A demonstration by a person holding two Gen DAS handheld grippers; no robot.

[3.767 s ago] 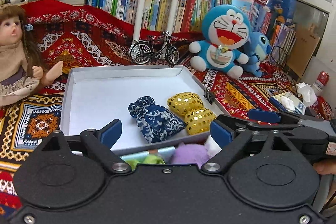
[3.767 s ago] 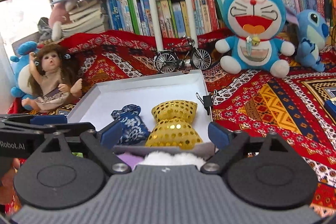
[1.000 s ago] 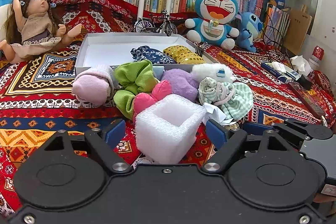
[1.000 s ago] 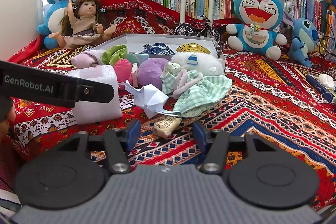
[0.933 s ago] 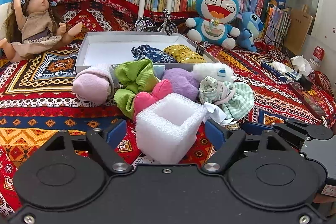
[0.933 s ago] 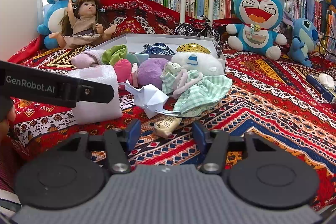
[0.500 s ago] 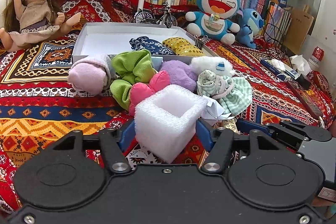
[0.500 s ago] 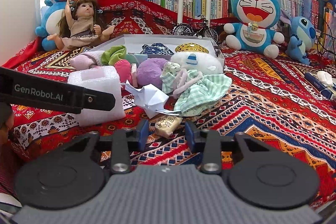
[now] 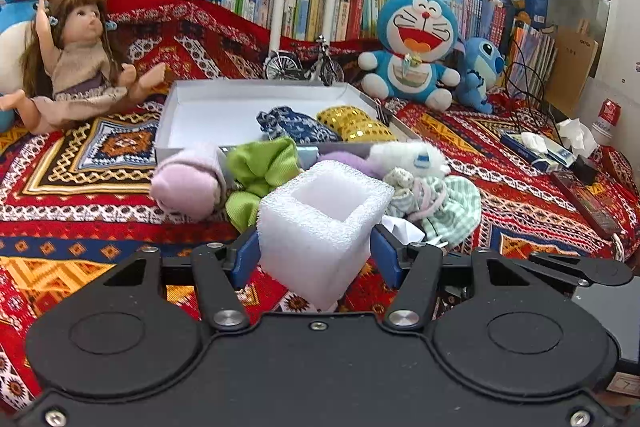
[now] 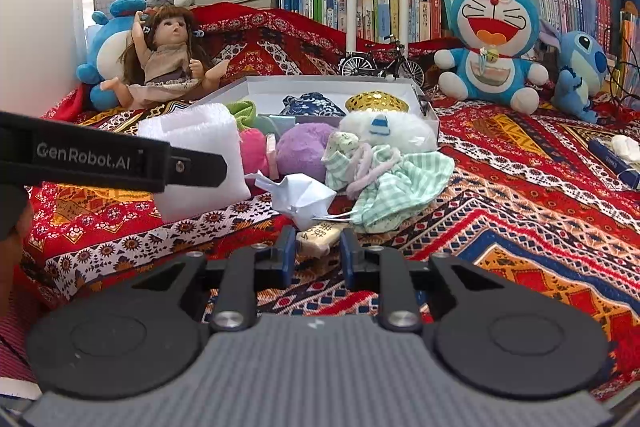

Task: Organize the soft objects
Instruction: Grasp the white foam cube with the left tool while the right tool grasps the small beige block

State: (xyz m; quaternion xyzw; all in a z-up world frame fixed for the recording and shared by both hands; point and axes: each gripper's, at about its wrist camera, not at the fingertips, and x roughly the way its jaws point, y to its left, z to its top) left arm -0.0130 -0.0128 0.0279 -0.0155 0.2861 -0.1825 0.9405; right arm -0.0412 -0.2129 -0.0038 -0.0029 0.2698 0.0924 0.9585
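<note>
My left gripper (image 9: 316,251) is shut on a white foam block (image 9: 320,223) with a square hollow, both blue pads pressing its sides. In the right wrist view the same foam block (image 10: 200,135) is tilted, behind a left finger (image 10: 192,167). My right gripper (image 10: 317,247) is shut on a small beige packet (image 10: 318,237) with printed characters, down on the patterned cloth. Just beyond lie a pink sock (image 9: 188,183), a green scrunchie (image 9: 260,167), a purple plush (image 10: 302,147), a white plush (image 10: 384,131) and a green checked cloth (image 10: 400,179). The white box (image 9: 208,111) holds a blue pouch (image 9: 292,125) and a gold pouch (image 9: 352,125).
Crumpled white paper (image 10: 304,195) lies in front of the pile. A doll (image 9: 80,67) sits at the left, a toy bicycle (image 9: 304,67) behind the box, two blue plush toys (image 9: 416,59) at the right. Bookshelves close the back. Tissue packs (image 9: 540,147) lie far right.
Both grippers closed: the left onto the foam block, which now sits tilted and higher in view, the right onto the beige packet. The pile and the box have not moved.
</note>
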